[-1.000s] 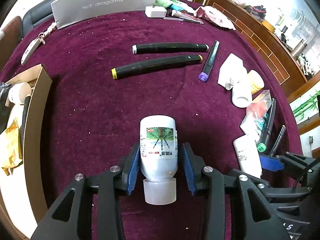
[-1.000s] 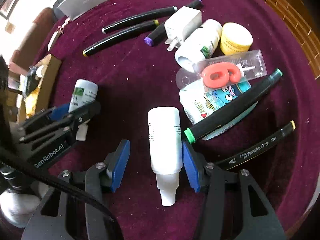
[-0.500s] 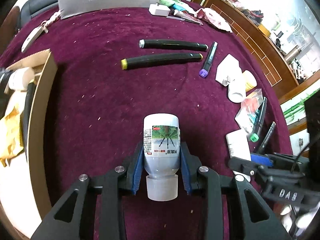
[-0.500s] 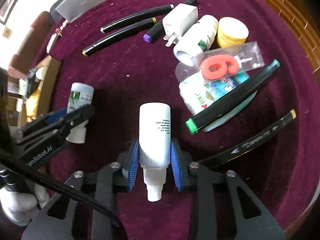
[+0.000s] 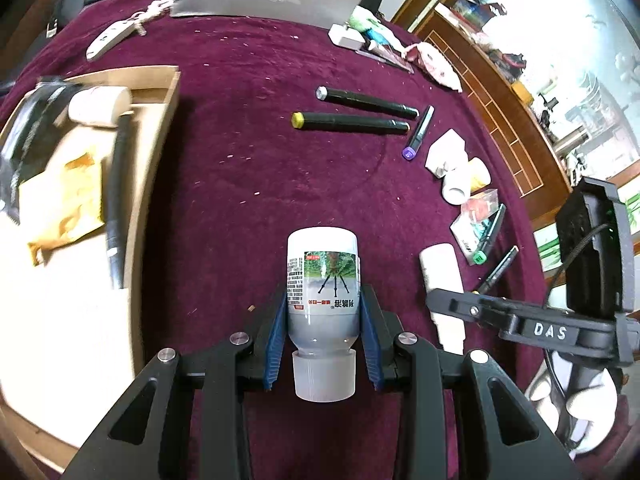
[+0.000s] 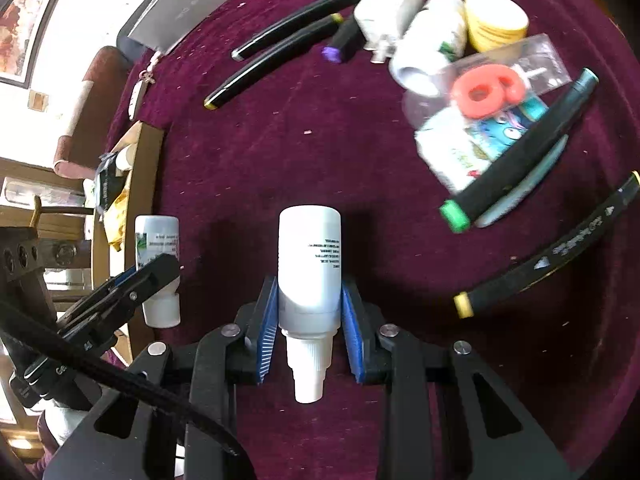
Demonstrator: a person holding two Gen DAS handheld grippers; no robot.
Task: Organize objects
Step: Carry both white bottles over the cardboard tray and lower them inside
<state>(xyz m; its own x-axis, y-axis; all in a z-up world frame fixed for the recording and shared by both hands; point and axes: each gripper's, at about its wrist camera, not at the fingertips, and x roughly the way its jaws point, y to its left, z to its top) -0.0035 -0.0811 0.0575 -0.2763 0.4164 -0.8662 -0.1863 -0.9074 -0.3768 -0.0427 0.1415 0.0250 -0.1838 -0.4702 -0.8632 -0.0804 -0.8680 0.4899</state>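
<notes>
The maroon tabletop [image 5: 240, 184] lies bare between the grippers and the open cardboard box [image 5: 160, 128] at its left edge, likely the drop place. The left gripper [image 5: 322, 320], nearer that box, is clamped on a labelled bottle [image 5: 322, 276], cap toward the camera, long axis along the fingers. The right gripper [image 6: 308, 320], its jaws just closed, likewise grips a plain white bottle [image 6: 310, 264], with the clutter of markers [image 6: 516, 164] to its far right.
</notes>
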